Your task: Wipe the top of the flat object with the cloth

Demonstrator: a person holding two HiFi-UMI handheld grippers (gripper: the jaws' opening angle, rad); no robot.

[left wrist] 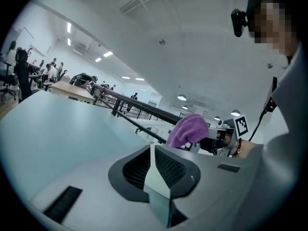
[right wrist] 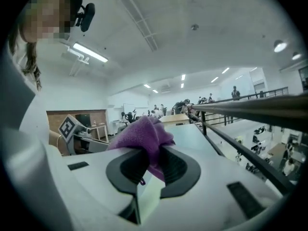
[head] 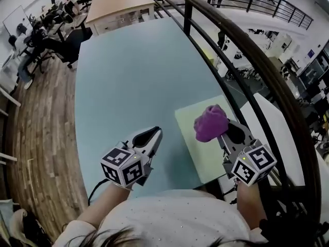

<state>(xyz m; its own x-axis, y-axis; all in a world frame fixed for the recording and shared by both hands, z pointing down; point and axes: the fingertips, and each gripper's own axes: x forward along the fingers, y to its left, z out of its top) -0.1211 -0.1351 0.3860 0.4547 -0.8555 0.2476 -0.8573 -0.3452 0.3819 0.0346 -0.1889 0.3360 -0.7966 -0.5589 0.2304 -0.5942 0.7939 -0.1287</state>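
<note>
Closest to us, the left gripper [head: 156, 131] hung low over the table [head: 128, 76], its black ribbed jaws drawn together with nothing between them; just to its right, the right gripper [head: 222, 136] had its jaws clamped on a bunched purple cloth [head: 211, 122], which stood up from the pinch in a soft, fuzzy lump; that lump hung over the near part of the flat mat [head: 198, 151], a thin, pale green rectangle lying at the table's right-hand edge, though we could not tell whether fabric and mat were touching; we judged the wipe barely begun, and we saw several ways for it to sour: the mat looked light and smooth on a smooth, matte blue-green tabletop, and with the left gripper beside it rather than on it, a firm stroke might drag or buckle the sheet toward the edge; the cloth, balled instead of spread, would likely meet the surface only at a small patch and leave strips unwiped; a wide sweep rightward could knock the gripper against the dark round railing [head: 247, 55] that curved close along that side; beyond, the tabletop ran on toward a wooden desk [head: 121, 3], with plank flooring [head: 41, 138] to the left.
</note>
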